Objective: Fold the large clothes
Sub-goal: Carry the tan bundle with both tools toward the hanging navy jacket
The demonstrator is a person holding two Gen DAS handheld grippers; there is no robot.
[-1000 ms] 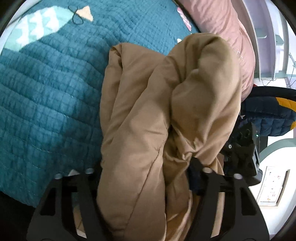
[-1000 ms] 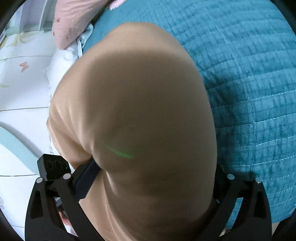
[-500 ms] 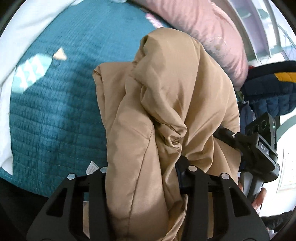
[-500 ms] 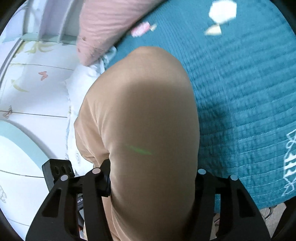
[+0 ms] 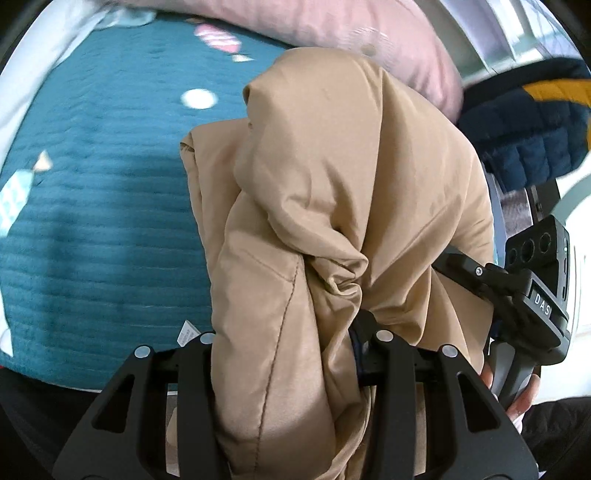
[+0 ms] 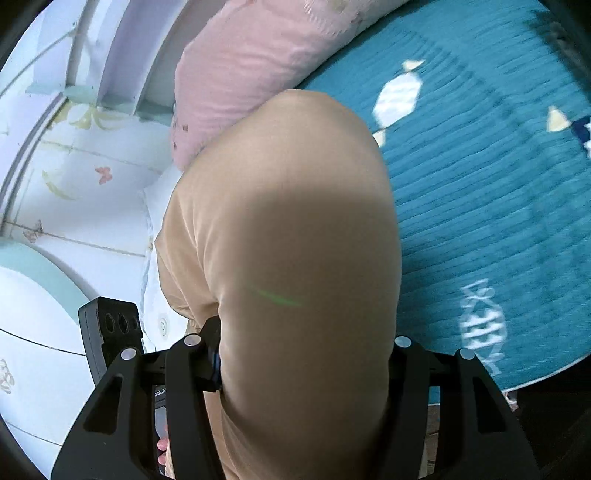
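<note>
My left tongs [image 5: 291, 350] pinch a thick bunch of the tan coat [image 5: 332, 206], the black fingers pressed into its padding from both sides. The cloth is smooth, faintly glossy and puffy, with one stitched seam running down toward six o'clock and deep creases gathered into a knot near the middle. It bulges up toward twelve o'clock in a rounded hump.

My right tongs [image 6: 303, 354] grip the same coat [image 6: 288, 229], which fills the gap between the fingers as a plain, taut dome with soft ridges along its nine o'clock edge. In the left view those tongs [image 5: 524, 288] sit at three o'clock, a boxy black body pressed against the fabric.

The coat hangs above a teal quilt [image 5: 96, 221], ribbed in fine stitched rows and patched with pale fish shapes. A pink pillow [image 5: 332, 26], soft and matte, lies along twelve o'clock. At two o'clock in the left view there is a navy quilted jacket [image 5: 524, 136] with a yellow band. In the right view a white wall panel [image 6: 74, 177] with small butterfly prints curves along nine o'clock.
</note>
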